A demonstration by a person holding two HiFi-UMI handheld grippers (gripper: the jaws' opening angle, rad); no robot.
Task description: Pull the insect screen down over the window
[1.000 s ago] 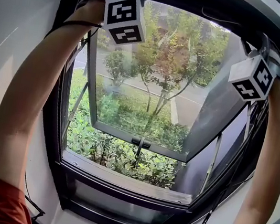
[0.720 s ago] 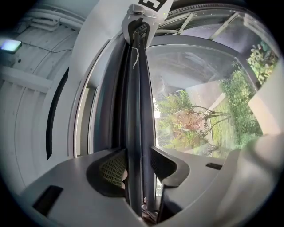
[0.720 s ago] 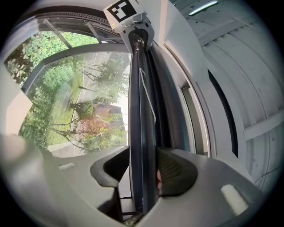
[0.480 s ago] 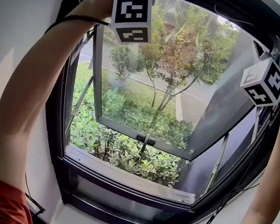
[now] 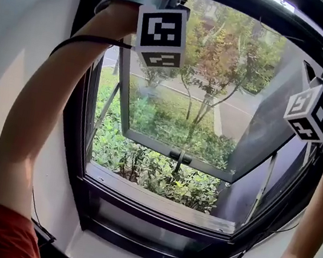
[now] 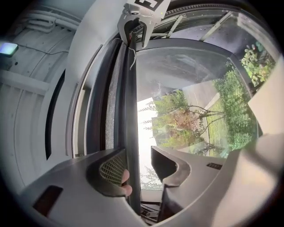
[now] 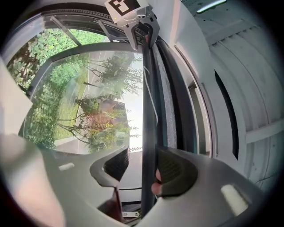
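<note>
black screen bar (image 6: 132, 102) loose, room beside it, between released fingers (image 6: 111, 170): left gripper (image 6: 135, 153) just widened, right gripper (image 7: 144, 153)

Both arms are up at the window. My left gripper (image 5: 160, 36), marker cube facing me, is near the top left of the frame. My right gripper (image 5: 313, 112) is at the right edge, lower in the shot. The left fingers have just been opening, but they're tucked by the dark top bar (image 5: 262, 4), so I can't see them. The sash (image 5: 159, 145) is swung outward over bushes (image 5: 154, 173). A black cable (image 5: 84, 39) crosses my left forearm.
</note>
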